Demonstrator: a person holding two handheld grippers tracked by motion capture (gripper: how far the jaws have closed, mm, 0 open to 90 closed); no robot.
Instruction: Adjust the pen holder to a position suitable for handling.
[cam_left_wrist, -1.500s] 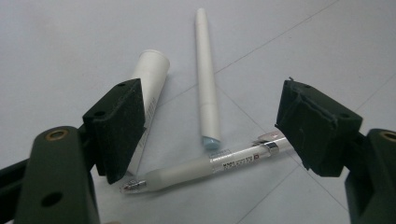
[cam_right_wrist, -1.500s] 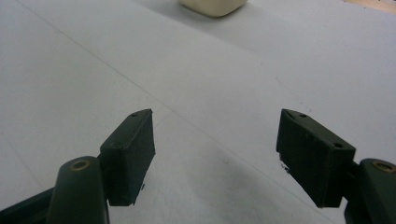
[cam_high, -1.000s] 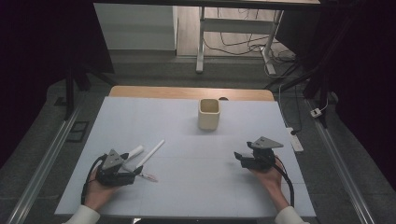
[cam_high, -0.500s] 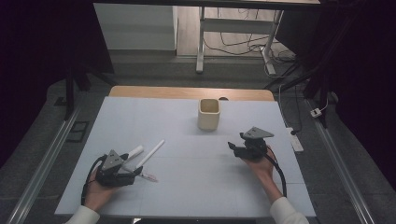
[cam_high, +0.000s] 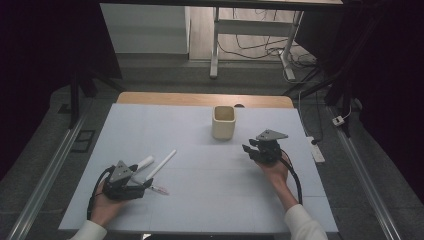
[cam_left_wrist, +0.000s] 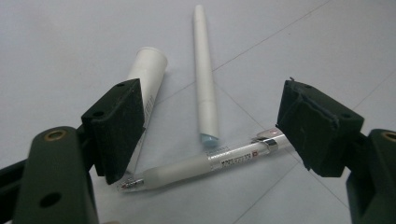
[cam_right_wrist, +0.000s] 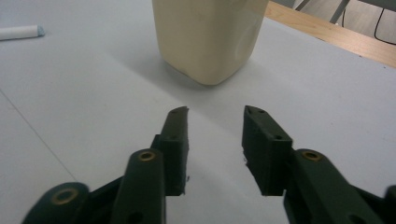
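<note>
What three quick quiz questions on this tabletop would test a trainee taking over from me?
1. True or false: the left tool is clamped on the clear pen.
2. What stands just ahead of the right tool?
3. How many writing items lie by the left tool: A two, B three, C five?

Key:
1. False; its jaws stand open, with the pen lying between them.
2. The cream cup, upright, not touched.
3. B: clear pen, white pen, white tube.

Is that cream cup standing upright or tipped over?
Upright. The cream cup stands on its base on the table, with its open mouth facing up in the high view.
</note>
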